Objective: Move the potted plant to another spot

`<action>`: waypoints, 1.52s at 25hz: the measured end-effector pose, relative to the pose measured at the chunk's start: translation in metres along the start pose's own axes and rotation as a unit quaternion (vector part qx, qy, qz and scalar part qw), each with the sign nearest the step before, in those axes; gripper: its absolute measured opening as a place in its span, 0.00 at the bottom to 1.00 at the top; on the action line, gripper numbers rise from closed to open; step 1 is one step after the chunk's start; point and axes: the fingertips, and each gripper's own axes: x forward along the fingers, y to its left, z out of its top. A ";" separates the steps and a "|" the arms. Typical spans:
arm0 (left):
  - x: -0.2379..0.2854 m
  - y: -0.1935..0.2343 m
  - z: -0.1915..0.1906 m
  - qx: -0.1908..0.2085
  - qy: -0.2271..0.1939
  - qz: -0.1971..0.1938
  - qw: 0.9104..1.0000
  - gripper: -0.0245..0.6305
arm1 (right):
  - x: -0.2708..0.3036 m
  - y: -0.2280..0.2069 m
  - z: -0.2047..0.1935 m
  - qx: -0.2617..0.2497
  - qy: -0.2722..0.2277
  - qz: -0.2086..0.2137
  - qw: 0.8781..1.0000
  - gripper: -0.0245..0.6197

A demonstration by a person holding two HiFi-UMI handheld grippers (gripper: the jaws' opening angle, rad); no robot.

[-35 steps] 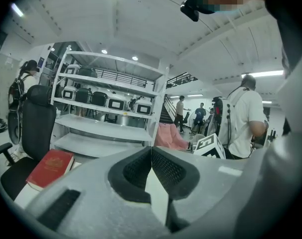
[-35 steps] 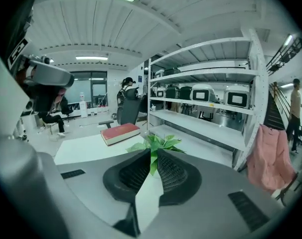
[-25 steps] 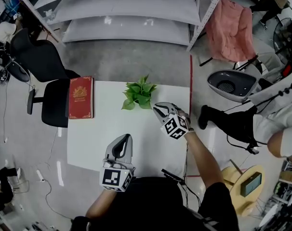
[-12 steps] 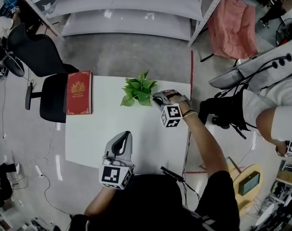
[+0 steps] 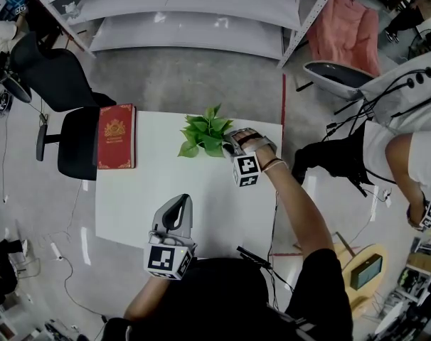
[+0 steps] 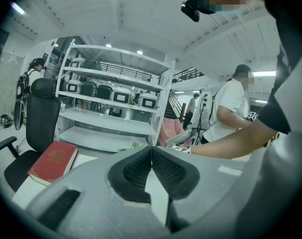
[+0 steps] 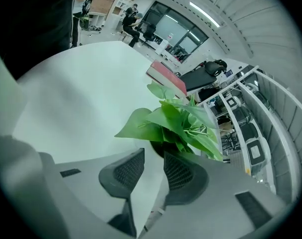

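While my right gripper sat jaws apart just beside potted plant, I read left gripper closed, empty.

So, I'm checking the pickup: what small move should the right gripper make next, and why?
Probably ease the right gripper forward: its jaws stand apart with nothing between them, and the potted plant sits just beyond the tips, so closing now would likely miss the pot.
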 end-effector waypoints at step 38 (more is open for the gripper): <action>-0.026 0.015 -0.013 -0.020 0.002 0.027 0.999 0.06 | 0.021 0.005 0.018 -0.006 0.033 0.021 0.999 0.09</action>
